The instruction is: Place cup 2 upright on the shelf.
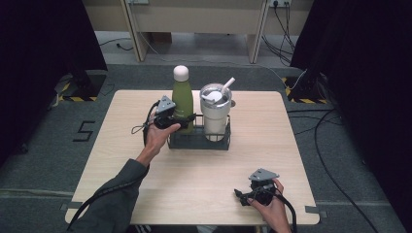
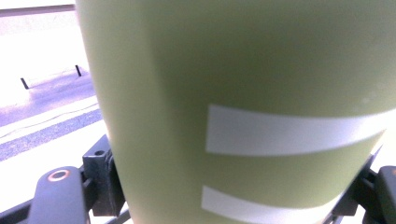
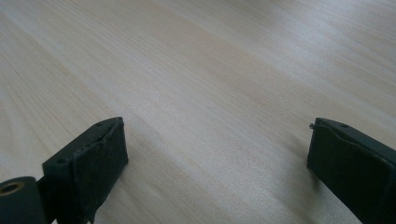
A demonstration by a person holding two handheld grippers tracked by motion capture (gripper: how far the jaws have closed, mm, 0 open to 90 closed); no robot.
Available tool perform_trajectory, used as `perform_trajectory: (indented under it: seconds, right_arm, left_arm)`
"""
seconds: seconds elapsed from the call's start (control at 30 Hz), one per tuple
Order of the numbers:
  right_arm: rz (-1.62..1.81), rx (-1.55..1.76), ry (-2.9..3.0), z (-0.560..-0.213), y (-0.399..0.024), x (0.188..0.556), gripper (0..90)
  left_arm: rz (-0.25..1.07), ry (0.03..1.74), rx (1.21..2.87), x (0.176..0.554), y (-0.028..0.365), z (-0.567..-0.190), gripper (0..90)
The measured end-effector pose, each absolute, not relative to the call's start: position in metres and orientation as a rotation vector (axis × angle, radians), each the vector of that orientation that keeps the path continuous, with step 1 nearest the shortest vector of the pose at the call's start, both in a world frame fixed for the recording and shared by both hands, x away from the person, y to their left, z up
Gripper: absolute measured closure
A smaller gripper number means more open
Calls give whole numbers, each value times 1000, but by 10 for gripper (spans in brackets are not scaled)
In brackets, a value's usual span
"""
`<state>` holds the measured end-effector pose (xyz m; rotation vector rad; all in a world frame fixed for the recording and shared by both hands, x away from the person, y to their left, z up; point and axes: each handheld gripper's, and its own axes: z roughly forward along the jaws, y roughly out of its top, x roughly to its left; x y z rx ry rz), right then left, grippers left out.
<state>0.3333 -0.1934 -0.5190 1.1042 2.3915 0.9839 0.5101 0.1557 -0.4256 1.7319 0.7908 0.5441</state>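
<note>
A green bottle (image 1: 183, 99) with a cream cap stands in the left half of a dark wire rack (image 1: 199, 140) on the wooden table (image 1: 194, 184). My left gripper (image 1: 187, 121) is shut on the bottle's lower body. Close up in the left gripper view, the green bottle (image 2: 243, 74) with two white stripes sits between the jaws. A steel tumbler (image 1: 215, 114) with a lid and white straw occupies the rack's right half. My right gripper (image 1: 241, 196) rests near the front right edge, and the right gripper (image 3: 217, 154) is open over bare wood.
Black curtains hang at both sides. Cables run over the grey floor to the right of the table. A pale desk frame stands behind the table, and a floor mark shaped like a "5" lies to the left.
</note>
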Motion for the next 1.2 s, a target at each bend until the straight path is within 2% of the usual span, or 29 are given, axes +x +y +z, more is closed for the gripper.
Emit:
perform_trajectory:
  seconds: [0.53, 1.2]
  right_arm:
    - [985, 1105, 2389, -519, -193, 333, 54]
    - [984, 1105, 2392, -519, -193, 333, 52]
  left_arm:
    - [536, 821, 1729, 512, 157, -446, 204]
    - [557, 782, 1719, 507, 160, -451, 194]
